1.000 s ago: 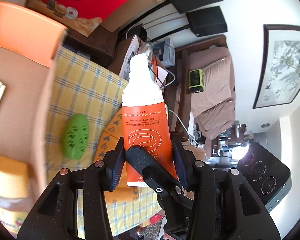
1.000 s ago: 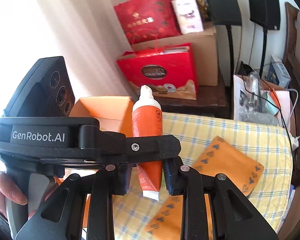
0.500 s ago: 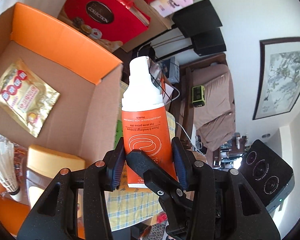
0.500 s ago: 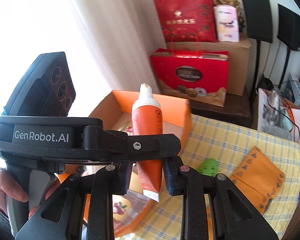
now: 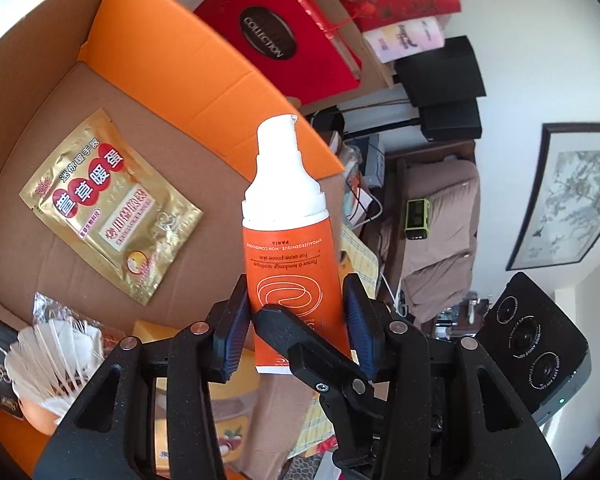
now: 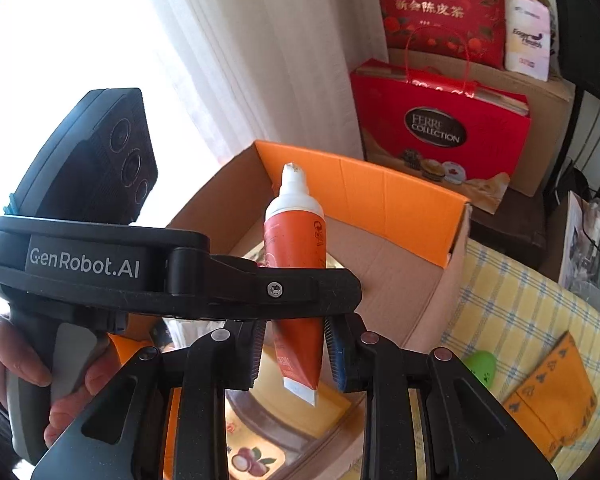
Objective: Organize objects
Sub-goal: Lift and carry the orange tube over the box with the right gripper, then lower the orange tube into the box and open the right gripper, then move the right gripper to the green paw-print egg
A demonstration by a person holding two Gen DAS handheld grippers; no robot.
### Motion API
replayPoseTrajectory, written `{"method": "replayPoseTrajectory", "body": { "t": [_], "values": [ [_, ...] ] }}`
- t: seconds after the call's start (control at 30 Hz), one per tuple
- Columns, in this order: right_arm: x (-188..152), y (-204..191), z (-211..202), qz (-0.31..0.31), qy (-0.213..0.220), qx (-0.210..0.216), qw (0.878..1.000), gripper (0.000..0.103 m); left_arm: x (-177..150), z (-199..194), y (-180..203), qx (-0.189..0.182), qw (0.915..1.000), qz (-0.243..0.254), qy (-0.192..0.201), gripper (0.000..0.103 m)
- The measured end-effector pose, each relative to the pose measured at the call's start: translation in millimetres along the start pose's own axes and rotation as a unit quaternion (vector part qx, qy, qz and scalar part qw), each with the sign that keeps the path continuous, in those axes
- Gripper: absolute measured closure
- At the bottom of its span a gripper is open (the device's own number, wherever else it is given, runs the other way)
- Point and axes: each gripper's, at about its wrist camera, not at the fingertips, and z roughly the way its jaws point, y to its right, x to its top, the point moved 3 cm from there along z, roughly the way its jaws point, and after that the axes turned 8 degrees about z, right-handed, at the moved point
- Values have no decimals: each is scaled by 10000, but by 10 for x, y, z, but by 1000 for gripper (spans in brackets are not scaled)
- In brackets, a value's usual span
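Left wrist view: the left gripper [image 5: 298, 330] clamps the lower body of an orange tube [image 5: 290, 264] with a white pump cap, held above an open cardboard box [image 5: 204, 68] where a gold foil packet [image 5: 108, 208] lies flat (a shuttlecock [image 5: 52, 356] sits nearby).

Right wrist view: the right gripper [image 6: 294, 350] pinches the tube's crimped tail from either side, over the box [image 6: 384, 204]; a hand [image 6: 28, 376] grips the left tool's handle.

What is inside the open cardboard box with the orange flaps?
On the brown cardboard box floor: a gold foil sachet, a white feather shuttlecock and a yellow-lidded jar. The grippers and orange tube cover the rest.
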Motion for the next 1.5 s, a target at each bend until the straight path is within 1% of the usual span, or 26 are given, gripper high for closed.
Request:
{"method": "replayPoseTrajectory", "body": {
  "t": [0.2,0.27,0.43,0.53,0.67,0.73,0.77,0.8,0.97,1.07,1.1,1.13,1.17,1.2,1.23,1.27,1.3,1.37,1.4,1.43,1.5],
  "values": [
    [9,108,281,15,-245,-71,9997,76,96,181,-225,63,9997,-213,-95,60],
    [5,154,369,-30,-326,-192,9993,76,120,256,-268,122,9995,-257,-135,61],
    [-8,238,483,-39,-549,-314,9980,77,155,352,-361,219,9989,-368,-170,62],
    [-18,224,502,-137,-655,-459,9967,78,156,362,-385,261,9987,-400,-205,62],
    [-69,167,475,-334,-630,-844,9939,78,154,316,-407,398,9983,-406,-156,61],
    [-76,152,419,-369,-533,-1042,9924,74,147,304,-426,428,9980,-444,-160,61],
    [-70,149,368,-381,-442,-1167,9915,67,140,292,-420,374,9982,-449,-149,60],
    [-65,149,317,-386,-373,-1240,9908,63,134,280,-405,316,9984,-439,-137,58],
    [-98,169,69,-368,-243,-1263,9910,60,105,198,-205,397,9990,-200,-101,57],
    [-126,212,-129,-297,-67,-1307,9909,58,81,136,-62,633,9979,87,-35,49],
    [-140,234,-209,-244,-8,-1292,9913,57,68,123,-26,653,9978,136,-47,42],
    [-126,271,-266,-186,47,-1266,9918,56,53,114,10,660,9976,182,-69,39],
    [-106,308,-327,-132,105,-1258,9919,53,38,104,49,697,9972,247,-86,38],
    [-112,334,-397,-87,160,-1274,9917,50,24,90,84,759,9966,322,-91,36],
    [-100,343,-443,-49,190,-1295,9914,48,9,78,117,823,9958,390,-88,30],
    [-106,385,-499,11,221,-1322,9910,46,-8,60,152,866,9952,459,-75,27],
    [-116,413,-550,70,245,-1346,9906,45,-24,45,183,887,9947,512,-65,25],
    [-154,487,-635,193,290,-1394,9896,41,-58,23,250,959,9932,656,-81,25],
    [-173,537,-666,259,309,-1422,9890,39,-77,13,279,1003,9923,722,-85,21],
    [-191,583,-695,328,319,-1458,9883,38,-98,-1,315,1051,9912,803,-72,14],
    [-236,686,-748,485,319,-1512,9868,36,-128,-26,362,1104,9895,931,-47,11]
  ]
}}
